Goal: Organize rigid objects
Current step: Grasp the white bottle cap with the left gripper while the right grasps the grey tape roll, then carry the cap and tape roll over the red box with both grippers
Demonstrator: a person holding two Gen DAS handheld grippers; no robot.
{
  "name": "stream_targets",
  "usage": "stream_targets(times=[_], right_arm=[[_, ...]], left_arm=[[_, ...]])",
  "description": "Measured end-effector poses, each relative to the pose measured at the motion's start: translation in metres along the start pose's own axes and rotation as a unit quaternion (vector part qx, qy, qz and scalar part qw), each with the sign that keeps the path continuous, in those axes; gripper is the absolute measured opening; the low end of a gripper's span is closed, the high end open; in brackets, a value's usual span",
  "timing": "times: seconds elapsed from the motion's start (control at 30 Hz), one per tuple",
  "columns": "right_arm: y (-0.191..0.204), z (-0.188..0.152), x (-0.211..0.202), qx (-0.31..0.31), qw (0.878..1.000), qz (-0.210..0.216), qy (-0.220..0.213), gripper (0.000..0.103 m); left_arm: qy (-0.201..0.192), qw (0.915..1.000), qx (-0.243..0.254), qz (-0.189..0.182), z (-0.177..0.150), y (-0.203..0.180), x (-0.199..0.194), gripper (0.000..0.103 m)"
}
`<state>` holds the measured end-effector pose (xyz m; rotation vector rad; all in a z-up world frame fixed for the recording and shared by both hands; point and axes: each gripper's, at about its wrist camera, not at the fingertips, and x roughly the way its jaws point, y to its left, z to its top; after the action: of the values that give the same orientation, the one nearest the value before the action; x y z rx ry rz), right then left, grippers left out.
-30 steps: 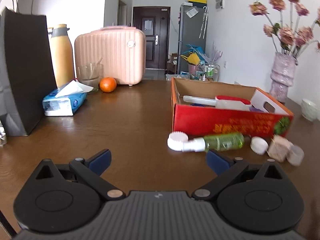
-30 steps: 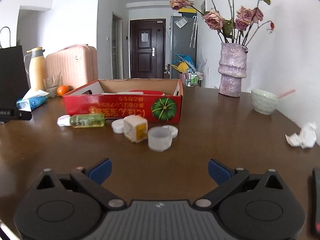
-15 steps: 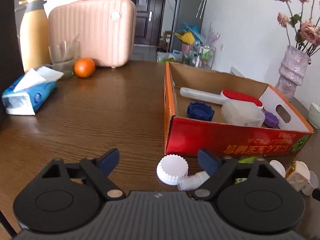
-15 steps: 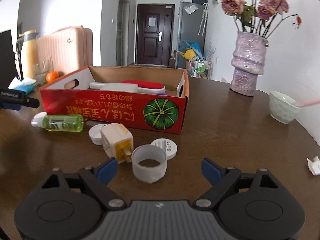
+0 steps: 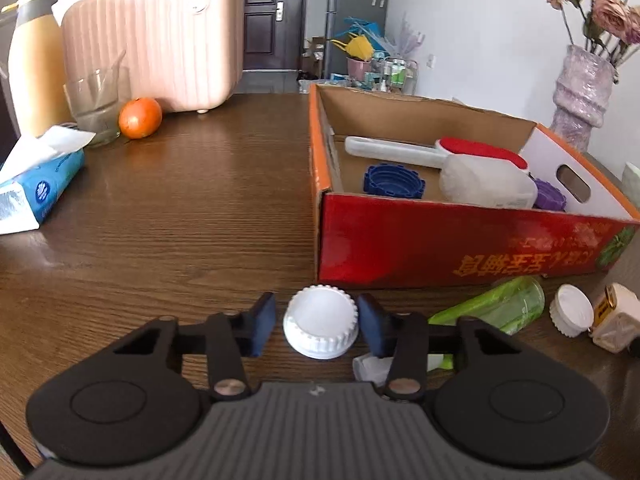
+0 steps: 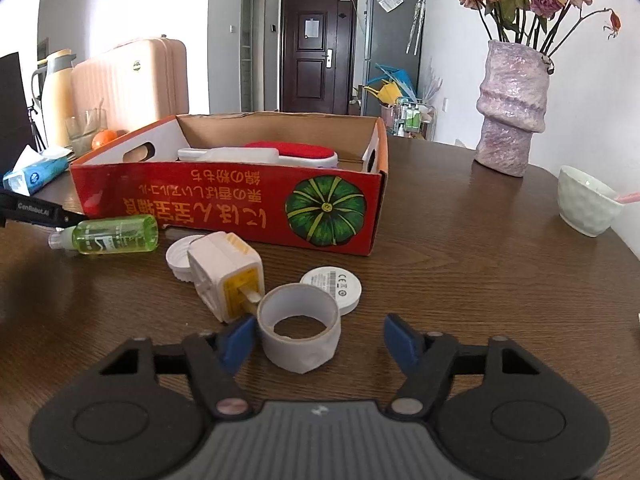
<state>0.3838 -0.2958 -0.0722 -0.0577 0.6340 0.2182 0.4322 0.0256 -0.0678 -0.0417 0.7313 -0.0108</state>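
With closing, still ungripping jaws, the white cap (image 5: 321,327) at lower centre could be flicked away by the left gripper (image 5: 317,322), or the tape ring (image 6: 299,332) tipped by the right gripper (image 6: 318,340).

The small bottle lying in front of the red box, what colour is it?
Clear green bottle with a white tip, seen best in the right wrist view.

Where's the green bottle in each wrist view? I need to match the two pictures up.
Left wrist: the green bottle lies at lower right, in front of the red box, partly behind the gripper's linkage.
Right wrist: green bottle at middle left, lying before the box's left end.
Shared landmark: red box.
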Motion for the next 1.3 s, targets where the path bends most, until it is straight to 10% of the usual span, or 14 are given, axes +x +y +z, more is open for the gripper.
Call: stream_targets(times=[0.1,0.8,1.3], right_arm=[[-0.001,-0.001,0.002,0.007,1.0,0.012,0.003,0.043],[0.025,0.002,-0.116,0.0,0.994,0.022,-0.106,0.042],[0.087,-0.049,-0.229,-0.006,0.977,0.034,-0.21,0.042]], left_arm=[[-0.005,0.9998,0.016,0.005,-0.002,-0.003,-0.004,0.041],[-0.149,0.9887,0.011,0.015,-0.031,-0.005,-0.181,0.041],[-0.269,0.9628,0.03,0.005,-0.127,-0.007,-0.315,0.041]])
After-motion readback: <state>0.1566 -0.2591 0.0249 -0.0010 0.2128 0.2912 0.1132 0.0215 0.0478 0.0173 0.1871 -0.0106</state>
